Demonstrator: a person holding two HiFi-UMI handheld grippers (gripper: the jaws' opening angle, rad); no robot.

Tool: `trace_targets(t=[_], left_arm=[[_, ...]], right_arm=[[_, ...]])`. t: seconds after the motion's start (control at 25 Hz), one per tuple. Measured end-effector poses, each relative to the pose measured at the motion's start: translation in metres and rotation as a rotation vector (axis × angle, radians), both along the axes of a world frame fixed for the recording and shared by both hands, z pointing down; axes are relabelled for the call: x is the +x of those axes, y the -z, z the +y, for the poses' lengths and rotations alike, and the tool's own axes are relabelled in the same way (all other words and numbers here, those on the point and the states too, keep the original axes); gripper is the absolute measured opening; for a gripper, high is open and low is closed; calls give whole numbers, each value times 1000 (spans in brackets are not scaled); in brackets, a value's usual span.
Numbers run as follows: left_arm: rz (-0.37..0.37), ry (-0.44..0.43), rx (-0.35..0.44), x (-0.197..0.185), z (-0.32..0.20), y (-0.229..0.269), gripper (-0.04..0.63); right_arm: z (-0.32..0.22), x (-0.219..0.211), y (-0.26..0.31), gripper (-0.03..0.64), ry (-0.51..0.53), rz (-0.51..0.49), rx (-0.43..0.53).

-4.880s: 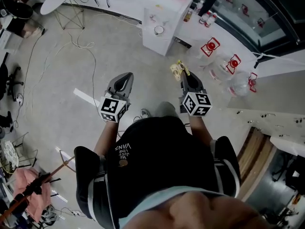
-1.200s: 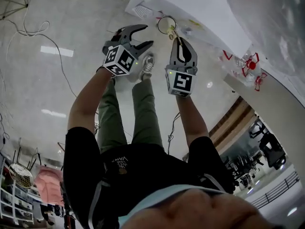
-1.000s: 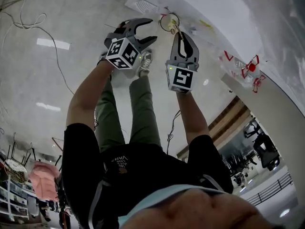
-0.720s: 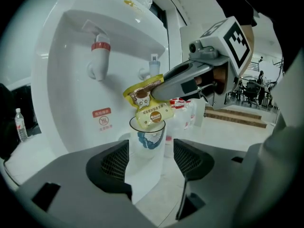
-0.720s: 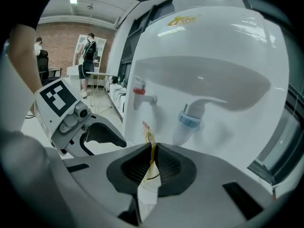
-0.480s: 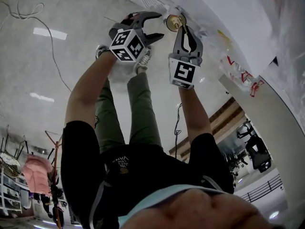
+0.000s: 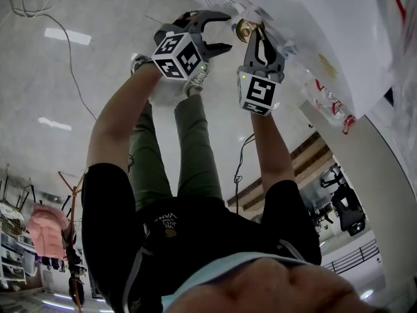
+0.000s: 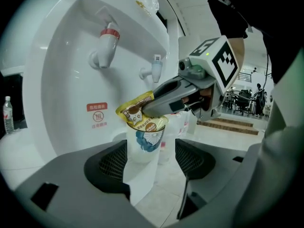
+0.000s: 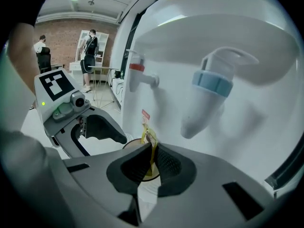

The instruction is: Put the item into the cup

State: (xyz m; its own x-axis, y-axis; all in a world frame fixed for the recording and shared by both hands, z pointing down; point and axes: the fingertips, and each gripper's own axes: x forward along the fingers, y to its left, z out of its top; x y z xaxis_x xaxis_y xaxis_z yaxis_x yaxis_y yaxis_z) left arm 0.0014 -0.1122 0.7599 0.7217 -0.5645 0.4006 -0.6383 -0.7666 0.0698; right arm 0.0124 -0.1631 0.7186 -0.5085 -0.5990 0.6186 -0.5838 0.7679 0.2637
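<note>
A white paper cup (image 8: 141,148) with a blue print stands in the recess of a white water dispenser (image 8: 71,80). My left gripper (image 8: 151,161) is open; the cup sits between its black pads, and the right pad stands clear of it. A yellow sachet (image 8: 134,113) hangs at the cup's mouth, its lower end at or just inside the rim. My right gripper (image 9: 151,158) is shut on the sachet (image 9: 148,141) just above the cup's rim (image 9: 130,145). In the head view the left gripper (image 7: 225,31) and right gripper (image 7: 260,30) flank the cup (image 7: 244,28).
A red tap (image 8: 107,37) and a blue tap (image 8: 156,69) jut out above the cup; the blue tap (image 9: 209,87) hangs close to my right gripper. A water bottle (image 8: 6,114) stands at the left. People (image 9: 89,46) stand far off by a brick wall.
Both grippers have moved forward to the dispenser. The left jaws have spread and now straddle the cup. The right gripper has brought the sachet down to the cup's mouth.
</note>
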Motion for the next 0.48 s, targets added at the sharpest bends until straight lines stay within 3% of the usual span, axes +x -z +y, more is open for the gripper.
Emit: trace_targets(t=[0.48], left_arm=[[19, -21, 18, 15, 5, 1, 316]], right_arm=[[6, 1, -21, 52, 127, 107, 2]])
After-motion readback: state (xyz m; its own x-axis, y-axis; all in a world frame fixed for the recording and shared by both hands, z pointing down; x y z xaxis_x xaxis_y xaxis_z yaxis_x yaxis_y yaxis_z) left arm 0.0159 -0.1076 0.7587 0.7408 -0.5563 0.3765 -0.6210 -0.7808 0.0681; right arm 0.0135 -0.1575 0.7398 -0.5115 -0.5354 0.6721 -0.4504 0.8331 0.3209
